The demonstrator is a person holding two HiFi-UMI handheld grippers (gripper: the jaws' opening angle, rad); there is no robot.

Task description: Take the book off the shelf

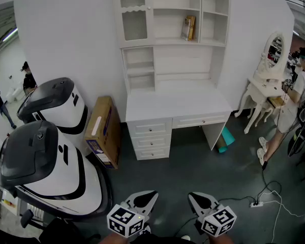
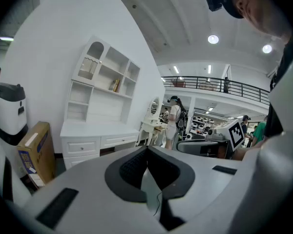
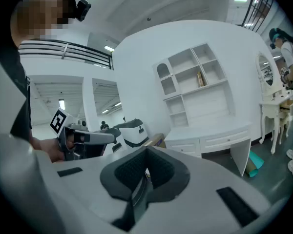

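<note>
Tongs on both sides are pressed together with nothing between them: the left tongs (image 1: 151,195) (image 2: 147,150) and the right tongs (image 1: 194,196) (image 3: 146,151) are held low at the near edge of the head view, pointing toward a white shelf unit (image 1: 168,14) across the floor. The book (image 1: 188,28) (image 2: 115,85) (image 3: 201,78), yellowish, stands upright in the unit's middle compartment, at its right end beside the divider, well apart from both tongs. Below the shelves lies a bare white surface (image 1: 178,103) with drawers under it. A cardboard box (image 1: 102,131) leans just left of the drawers, next to two bulky white machines (image 1: 51,166). At the far right, a person (image 1: 290,105) stands by a white dressing table (image 1: 267,88).
</note>
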